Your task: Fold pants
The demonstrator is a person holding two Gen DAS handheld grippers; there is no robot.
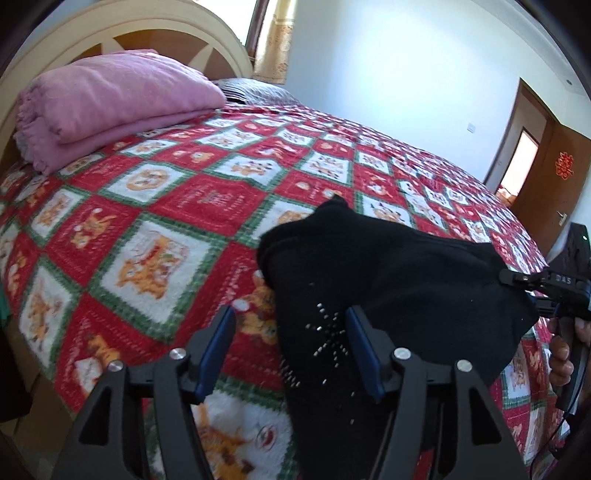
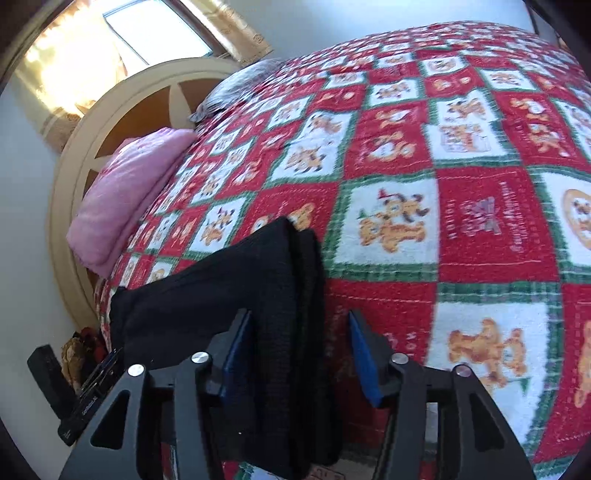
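Folded black pants [image 1: 388, 266] lie on the red, white and green patterned bedspread [image 1: 177, 206], with a patch of small shiny studs on the near part. My left gripper [image 1: 291, 350] is open: the near edge of the pants lies between its blue pads, and the left pad stands apart from the cloth. In the right wrist view the folded black pants [image 2: 266, 295] show layered edges. My right gripper [image 2: 300, 354] is open around that end, its right pad clear of the fabric. The right gripper [image 1: 546, 288] also shows at the pants' far corner, held by a hand [image 1: 561, 354].
A folded pink blanket [image 1: 110, 103] lies by the cream headboard [image 1: 155, 33], with a grey pillow [image 1: 255, 90] beside it. A wooden door [image 1: 554, 173] stands at the right. The left gripper [image 2: 92, 387] shows at the bed's edge.
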